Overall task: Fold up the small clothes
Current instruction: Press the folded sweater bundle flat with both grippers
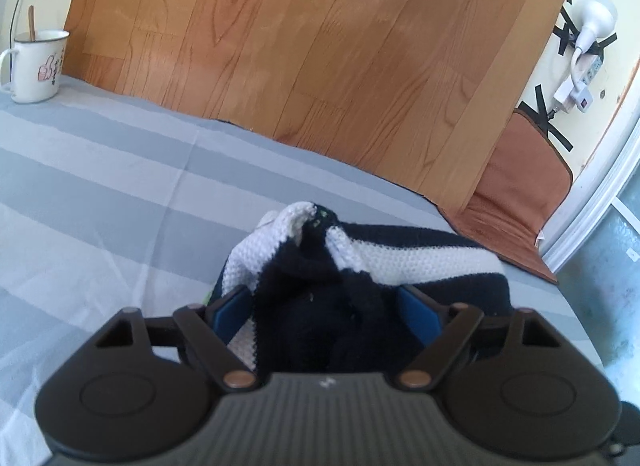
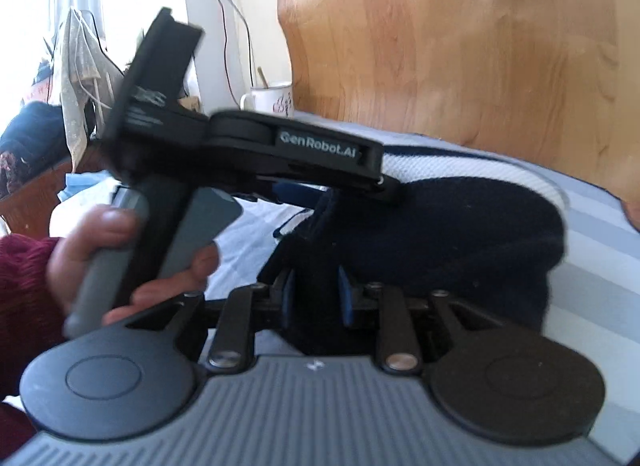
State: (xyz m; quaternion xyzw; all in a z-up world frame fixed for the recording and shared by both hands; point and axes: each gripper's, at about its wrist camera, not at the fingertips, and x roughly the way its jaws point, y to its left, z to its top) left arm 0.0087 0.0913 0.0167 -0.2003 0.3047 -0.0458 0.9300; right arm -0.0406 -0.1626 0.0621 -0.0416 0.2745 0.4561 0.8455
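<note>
A small navy and white striped knit garment [image 1: 360,258] lies bunched on the grey striped bedsheet [image 1: 120,193]. My left gripper [image 1: 326,314] has its blue pads wide apart, with navy cloth bunched between them. In the right wrist view the garment [image 2: 460,225] spreads to the right. My right gripper [image 2: 316,298] is shut on a navy fold of it. The left gripper body [image 2: 280,149], held by a hand in a red sleeve, reaches over the cloth from the left.
A white enamel mug [image 1: 36,65] with a stick in it stands at the sheet's far left; it also shows in the right wrist view [image 2: 272,101]. A wood-grain panel [image 1: 320,45] backs the bed. A brown cushion [image 1: 520,193] lies at the right edge.
</note>
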